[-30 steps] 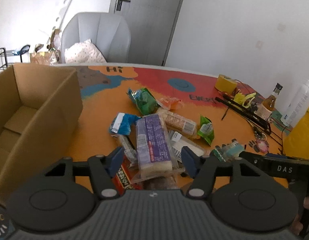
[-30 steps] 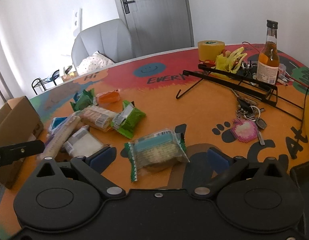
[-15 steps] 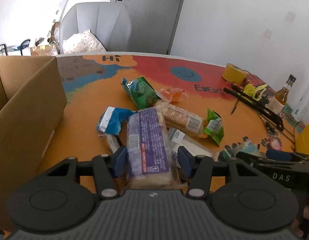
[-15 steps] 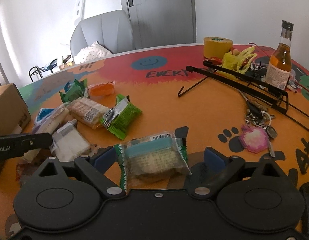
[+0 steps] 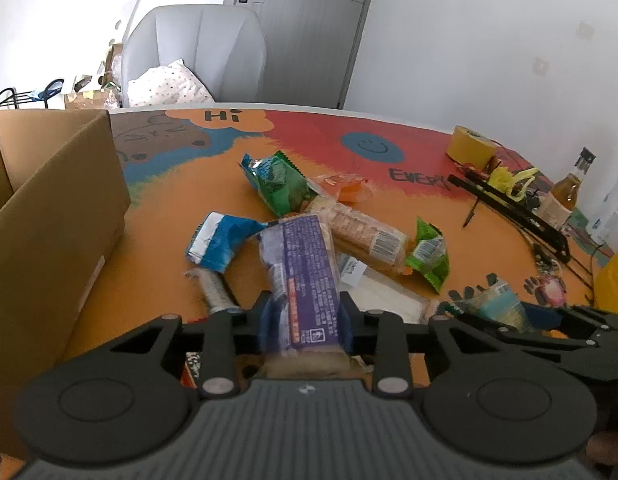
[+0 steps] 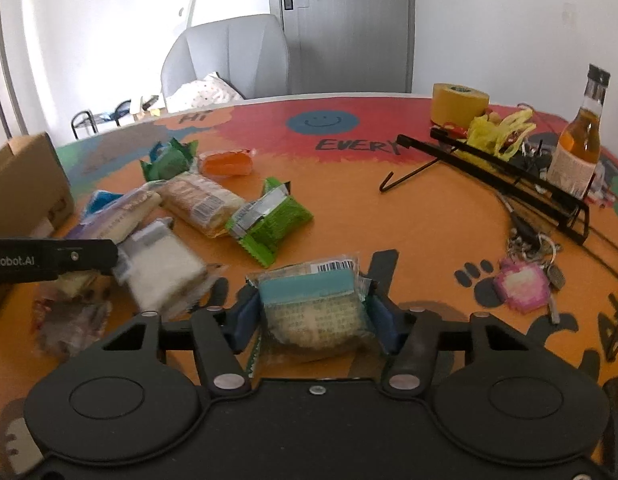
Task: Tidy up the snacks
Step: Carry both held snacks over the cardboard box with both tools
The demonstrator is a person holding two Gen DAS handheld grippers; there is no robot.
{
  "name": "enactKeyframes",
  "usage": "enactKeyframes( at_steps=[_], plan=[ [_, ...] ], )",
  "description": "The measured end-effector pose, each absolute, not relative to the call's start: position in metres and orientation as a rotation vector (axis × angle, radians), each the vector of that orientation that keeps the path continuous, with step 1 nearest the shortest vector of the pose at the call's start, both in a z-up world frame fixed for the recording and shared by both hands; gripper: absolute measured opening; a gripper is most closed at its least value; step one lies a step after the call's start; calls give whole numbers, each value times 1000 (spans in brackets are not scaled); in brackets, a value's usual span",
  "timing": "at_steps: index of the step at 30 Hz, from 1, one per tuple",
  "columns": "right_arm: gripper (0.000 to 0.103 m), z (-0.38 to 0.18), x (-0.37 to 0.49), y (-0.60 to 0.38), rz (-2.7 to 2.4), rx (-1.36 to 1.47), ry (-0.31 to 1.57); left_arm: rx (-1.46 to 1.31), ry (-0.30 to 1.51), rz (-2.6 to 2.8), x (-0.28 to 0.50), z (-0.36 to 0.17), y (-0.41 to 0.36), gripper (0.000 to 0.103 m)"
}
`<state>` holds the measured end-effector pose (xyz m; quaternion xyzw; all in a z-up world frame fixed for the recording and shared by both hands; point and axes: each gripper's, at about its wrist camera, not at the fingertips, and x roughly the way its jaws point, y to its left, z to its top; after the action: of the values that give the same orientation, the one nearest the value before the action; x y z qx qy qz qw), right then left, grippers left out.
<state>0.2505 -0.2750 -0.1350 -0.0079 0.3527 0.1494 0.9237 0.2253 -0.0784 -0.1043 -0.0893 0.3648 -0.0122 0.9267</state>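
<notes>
On the orange table, a long clear pack with a purple label [image 5: 305, 256] lies between the pads of my left gripper [image 5: 307, 320]. Its jaws are closing and the pads press the pack's sides. My right gripper [image 6: 314, 318] is closing too, its pads against a teal-labelled cracker pack [image 6: 309, 284]. More snacks lie in a heap: a dark green bag [image 5: 277, 184], an orange pack [image 6: 227, 164], a biscuit pack [image 5: 365, 232], a light green pack [image 6: 269, 220], a blue wrapper [image 5: 221, 242] and a white pack [image 6: 161, 276]. An open cardboard box [image 5: 49, 216] stands at the left.
At the right stand a glass bottle [image 6: 581, 148], a yellow tape roll [image 6: 459, 102], a black wire stand [image 6: 509, 180] and keys with a pink fob [image 6: 521, 282]. A grey chair [image 5: 197, 52] is behind the table's far edge.
Both pairs of jaws have narrowed onto their packs. My left gripper slid forward along the purple-labelled pack. The white pack now looks blurred in the right wrist view.
</notes>
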Motion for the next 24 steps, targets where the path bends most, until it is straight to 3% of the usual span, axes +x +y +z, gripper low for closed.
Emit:
enactKeyframes(
  at_steps=[24],
  plan=[
    [56,-79,227,-232,411,15,583,-200,601,-9,180,-51,-47,29]
  ],
)
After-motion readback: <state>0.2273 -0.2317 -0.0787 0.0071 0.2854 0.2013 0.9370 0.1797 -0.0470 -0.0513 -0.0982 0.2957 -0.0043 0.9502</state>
